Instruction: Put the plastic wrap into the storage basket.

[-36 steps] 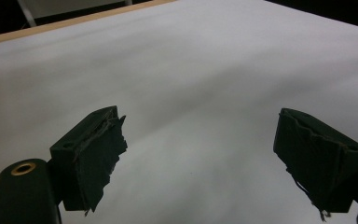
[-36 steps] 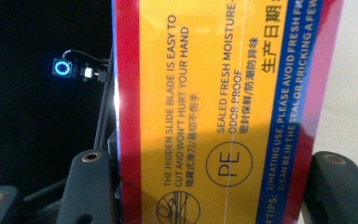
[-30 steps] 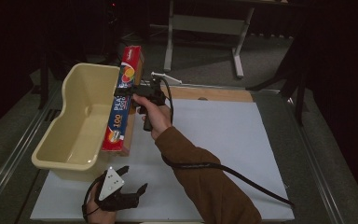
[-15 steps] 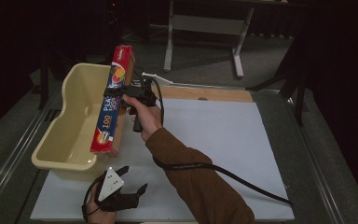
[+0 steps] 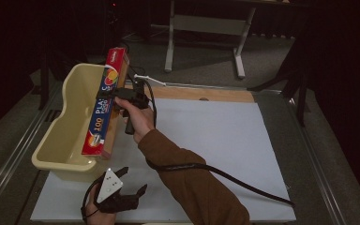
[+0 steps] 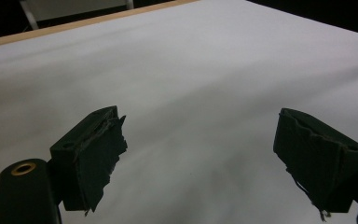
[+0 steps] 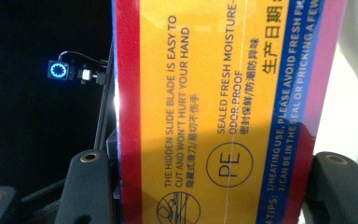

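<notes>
Right hand-held gripper [image 5: 114, 99] is pinching the long plastic-wrap box [image 5: 104, 110] about midway along, its jaws clamped on the box's two sides, holding it slanted over the near rim of the cream bin [image 5: 61, 136]. Judging by that, the placing step is underway; next comes lowering the box inside and letting go. Left hand-held gripper [image 5: 133, 180] is resting on the tabletop [image 5: 215, 140], jaws spread, holding nothing.

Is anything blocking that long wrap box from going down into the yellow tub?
Nothing visible does. The right tongs hold the wrap box over the yellow tub's right rim, and the tub's inside looks bare.
</notes>
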`<control>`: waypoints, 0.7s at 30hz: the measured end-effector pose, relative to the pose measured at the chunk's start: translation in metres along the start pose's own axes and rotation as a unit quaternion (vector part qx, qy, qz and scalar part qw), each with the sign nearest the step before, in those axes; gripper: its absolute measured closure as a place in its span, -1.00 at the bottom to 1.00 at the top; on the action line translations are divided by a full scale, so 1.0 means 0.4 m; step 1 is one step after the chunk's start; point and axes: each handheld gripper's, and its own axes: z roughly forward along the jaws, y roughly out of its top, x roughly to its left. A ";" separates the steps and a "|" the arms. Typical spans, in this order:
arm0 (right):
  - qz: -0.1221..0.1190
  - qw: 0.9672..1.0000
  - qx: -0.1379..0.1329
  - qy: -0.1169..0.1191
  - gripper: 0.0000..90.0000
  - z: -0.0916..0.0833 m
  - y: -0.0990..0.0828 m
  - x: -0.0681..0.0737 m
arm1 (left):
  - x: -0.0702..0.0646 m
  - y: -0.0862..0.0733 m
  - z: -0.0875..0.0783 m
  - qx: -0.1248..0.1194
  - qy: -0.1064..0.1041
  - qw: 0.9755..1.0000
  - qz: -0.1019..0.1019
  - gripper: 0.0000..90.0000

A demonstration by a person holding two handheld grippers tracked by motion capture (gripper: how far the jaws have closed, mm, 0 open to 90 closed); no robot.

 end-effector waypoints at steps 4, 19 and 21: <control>0.002 1.000 0.000 -0.006 -0.10 0.026 -0.005 0.004 | 0.000 -0.001 -0.003 -0.003 0.000 1.000 -0.003 -0.66; 0.014 0.999 0.000 -0.033 -0.11 0.090 -0.010 -0.026 | 0.004 -0.003 -0.009 -0.009 0.001 1.000 -0.010 -0.66; 0.021 0.999 0.000 -0.040 -0.11 0.091 -0.008 -0.035 | 0.005 -0.003 -0.008 -0.009 0.001 1.000 -0.010 -0.66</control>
